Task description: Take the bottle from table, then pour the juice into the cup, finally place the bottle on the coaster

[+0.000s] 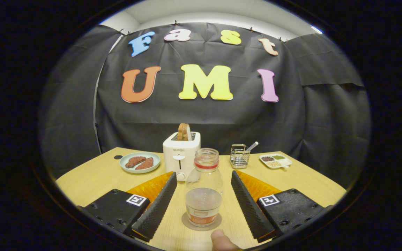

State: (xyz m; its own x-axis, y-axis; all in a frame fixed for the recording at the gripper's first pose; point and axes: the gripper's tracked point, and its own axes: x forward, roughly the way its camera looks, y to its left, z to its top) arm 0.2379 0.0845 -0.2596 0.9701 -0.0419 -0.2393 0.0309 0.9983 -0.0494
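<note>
A clear bottle (203,188) with a red band at its open neck stands upright on a round grey coaster (201,223) on the wooden table (92,181). A pale liquid fills its lower part, above an orange label. My gripper (203,173) is open. The bottle stands between the fingers (157,205), with a gap on each side and neither finger touching it. Something clear (191,178) shows behind the bottle's left shoulder, in front of the toaster; I cannot tell whether it is the cup.
Beyond the bottle stands a white toaster (181,155) with bread in it. A pale plate (140,162) with two brown pieces lies to its left. A wire basket (239,156) and a white divided tray (275,160) sit at the back right. A person's fingertip (222,240) shows nearest me.
</note>
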